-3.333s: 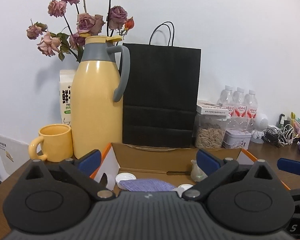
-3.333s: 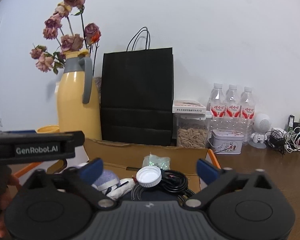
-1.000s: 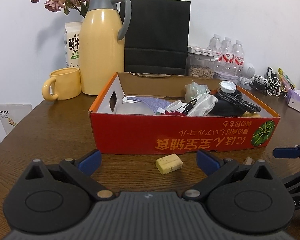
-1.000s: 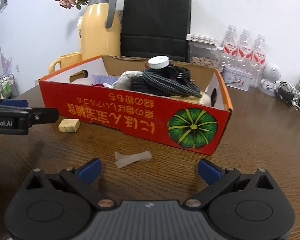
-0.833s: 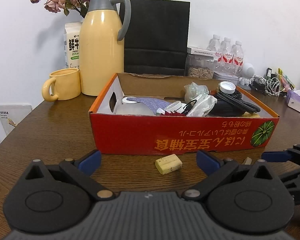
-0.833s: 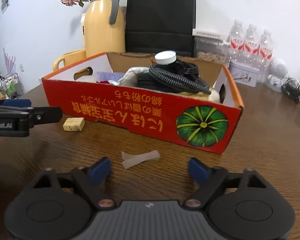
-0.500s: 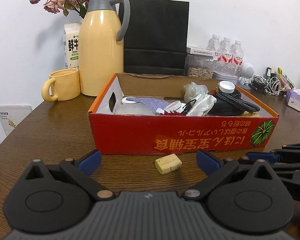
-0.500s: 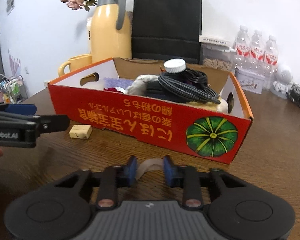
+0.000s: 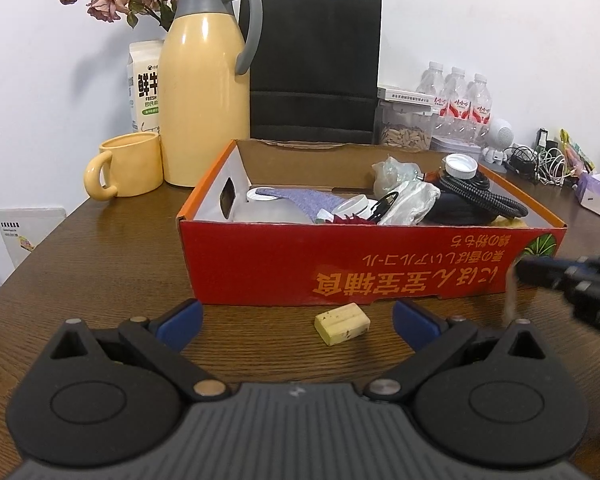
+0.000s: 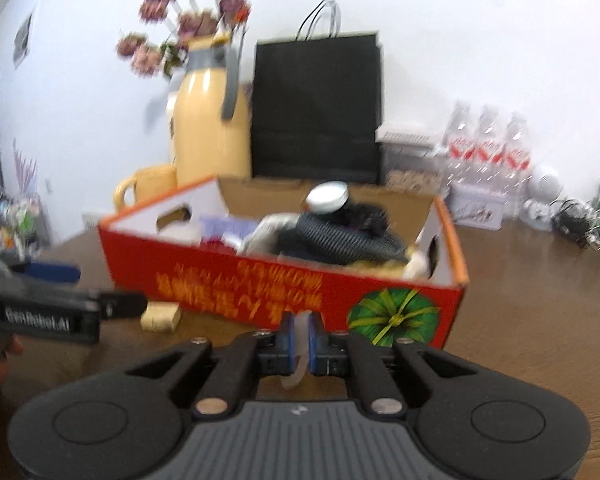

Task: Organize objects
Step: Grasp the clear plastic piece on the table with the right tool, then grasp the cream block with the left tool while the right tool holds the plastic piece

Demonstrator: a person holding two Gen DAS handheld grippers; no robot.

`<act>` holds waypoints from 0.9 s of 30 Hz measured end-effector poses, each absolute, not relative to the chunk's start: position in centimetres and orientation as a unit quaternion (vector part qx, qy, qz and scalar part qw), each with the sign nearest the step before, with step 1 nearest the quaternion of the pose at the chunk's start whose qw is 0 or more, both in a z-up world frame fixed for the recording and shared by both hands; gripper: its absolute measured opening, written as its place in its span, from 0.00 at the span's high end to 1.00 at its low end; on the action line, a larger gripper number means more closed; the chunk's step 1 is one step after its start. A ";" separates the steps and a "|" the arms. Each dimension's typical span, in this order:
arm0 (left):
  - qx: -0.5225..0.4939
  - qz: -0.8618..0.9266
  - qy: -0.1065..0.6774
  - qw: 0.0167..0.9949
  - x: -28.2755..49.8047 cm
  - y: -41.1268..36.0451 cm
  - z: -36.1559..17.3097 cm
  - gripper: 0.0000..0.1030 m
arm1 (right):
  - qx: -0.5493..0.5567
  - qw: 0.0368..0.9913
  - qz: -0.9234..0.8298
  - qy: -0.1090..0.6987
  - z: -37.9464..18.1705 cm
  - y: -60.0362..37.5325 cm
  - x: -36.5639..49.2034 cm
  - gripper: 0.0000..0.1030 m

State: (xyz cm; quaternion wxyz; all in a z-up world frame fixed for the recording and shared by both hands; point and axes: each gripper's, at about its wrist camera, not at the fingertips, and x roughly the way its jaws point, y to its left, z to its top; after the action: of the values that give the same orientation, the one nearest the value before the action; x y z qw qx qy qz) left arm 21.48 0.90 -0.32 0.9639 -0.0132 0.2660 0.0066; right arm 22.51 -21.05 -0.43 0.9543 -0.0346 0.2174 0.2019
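A red cardboard box (image 9: 364, 264) holds a black cable, a white cap, a purple cloth and other small items. It also shows in the right wrist view (image 10: 228, 276). A small yellow block (image 9: 342, 323) lies on the table just in front of it, also seen in the right wrist view (image 10: 161, 316). My left gripper (image 9: 298, 320) is open and low, the block between its fingers' line. My right gripper (image 10: 299, 338) is shut on a pale translucent strip (image 10: 300, 354), lifted in front of the box; it hangs blurred in the left wrist view (image 9: 510, 292).
Behind the box stand a yellow thermos (image 9: 204, 92), a yellow mug (image 9: 126, 166), a milk carton (image 9: 144, 84), a black paper bag (image 9: 314, 68), a seed jar (image 9: 406, 128) and water bottles (image 9: 458, 100). Tangled cables (image 9: 540, 162) and a tissue pack (image 9: 598, 194) lie far right.
My right gripper closed on the strip and lifted it off the table, swinging up toward the box. Both grippers earlier pulled back from over the box. The left one has held still.
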 end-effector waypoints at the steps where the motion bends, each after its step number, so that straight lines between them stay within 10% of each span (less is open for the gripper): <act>1: -0.012 0.008 0.267 0.963 21.6 0.9 -0.4 0.00 | -0.029 0.957 0.198 0.210 -0.2 -21.3 22.4 0.95; 21: -0.003 0.030 0.324 0.946 24.5 -0.7 -2.2 0.00 | -0.026 0.963 0.197 0.183 0.6 -21.7 21.5 0.94; 27: -0.009 0.030 0.324 0.946 24.8 -1.1 -2.2 0.29 | -0.027 0.963 0.200 0.179 0.7 -21.7 21.3 0.94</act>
State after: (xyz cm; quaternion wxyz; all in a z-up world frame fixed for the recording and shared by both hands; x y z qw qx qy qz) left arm 24.76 -1.15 -2.22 0.9456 -0.0091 0.3238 0.0296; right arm 21.25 -21.73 0.71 0.9629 -0.0266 0.1791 0.1999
